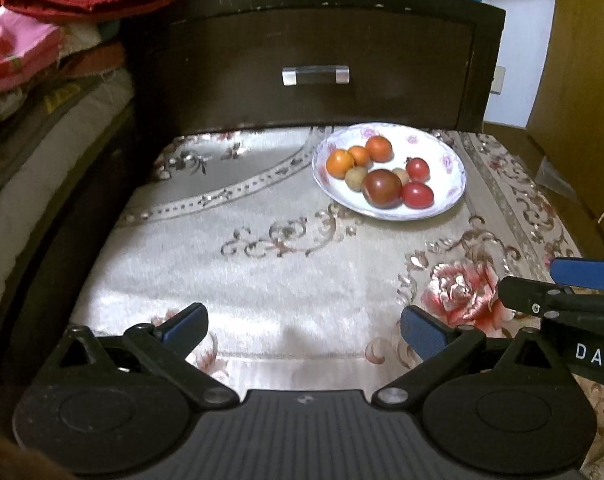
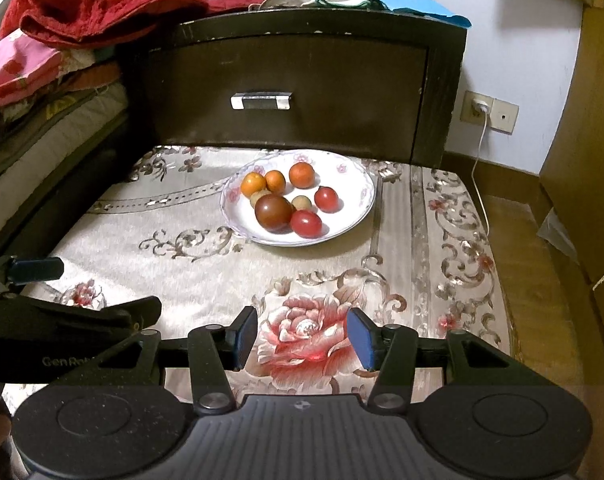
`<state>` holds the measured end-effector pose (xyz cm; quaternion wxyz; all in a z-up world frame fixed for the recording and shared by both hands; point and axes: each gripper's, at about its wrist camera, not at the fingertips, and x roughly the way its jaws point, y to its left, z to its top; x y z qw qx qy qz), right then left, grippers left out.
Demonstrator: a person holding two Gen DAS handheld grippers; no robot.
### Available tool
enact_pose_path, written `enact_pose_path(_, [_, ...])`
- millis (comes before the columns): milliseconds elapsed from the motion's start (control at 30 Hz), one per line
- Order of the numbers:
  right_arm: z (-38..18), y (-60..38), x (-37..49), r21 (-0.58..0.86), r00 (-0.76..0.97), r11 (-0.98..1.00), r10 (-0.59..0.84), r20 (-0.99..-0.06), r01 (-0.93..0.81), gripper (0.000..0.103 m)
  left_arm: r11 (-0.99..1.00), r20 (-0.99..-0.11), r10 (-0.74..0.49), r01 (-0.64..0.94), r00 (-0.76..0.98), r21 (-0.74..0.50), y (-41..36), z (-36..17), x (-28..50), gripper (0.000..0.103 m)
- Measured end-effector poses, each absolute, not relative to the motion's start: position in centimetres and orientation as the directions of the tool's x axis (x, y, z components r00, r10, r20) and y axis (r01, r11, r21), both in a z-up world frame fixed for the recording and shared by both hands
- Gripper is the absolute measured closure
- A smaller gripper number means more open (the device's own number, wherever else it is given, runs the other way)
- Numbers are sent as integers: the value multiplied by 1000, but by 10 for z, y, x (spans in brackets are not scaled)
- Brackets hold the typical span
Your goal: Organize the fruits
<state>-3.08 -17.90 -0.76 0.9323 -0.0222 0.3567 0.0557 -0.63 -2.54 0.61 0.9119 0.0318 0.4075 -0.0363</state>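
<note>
Both the left gripper (image 1: 304, 326) and right gripper (image 2: 302, 338) are spread wide, holding nothing, near the plate (image 2: 354, 220). Its small round fruits (image 2: 274, 208) look soft and rolly; squeeze gently around the middle.

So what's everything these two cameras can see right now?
plate: 1, white with floral rim, on the cloth near the drawer
orange fruits: 3, plate's far side
red tomatoes: 2, plate's right side
dark tomato: 1, brownish red, plate's front
small tan fruits: 2, mid-plate
cloth: 1, cream floral
drawer: 1, dark wood, behind plate
red blanket: 1, far left
left gripper: jaws open, empty
right gripper: jaws open, empty
</note>
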Motion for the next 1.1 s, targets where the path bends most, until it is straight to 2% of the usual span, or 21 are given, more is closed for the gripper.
enact_pose_path(1100, [-27,-166,-53,-15,686,991,83,-722,-137,56,991,-758,30,80,651,109,-24,-6,-33,0])
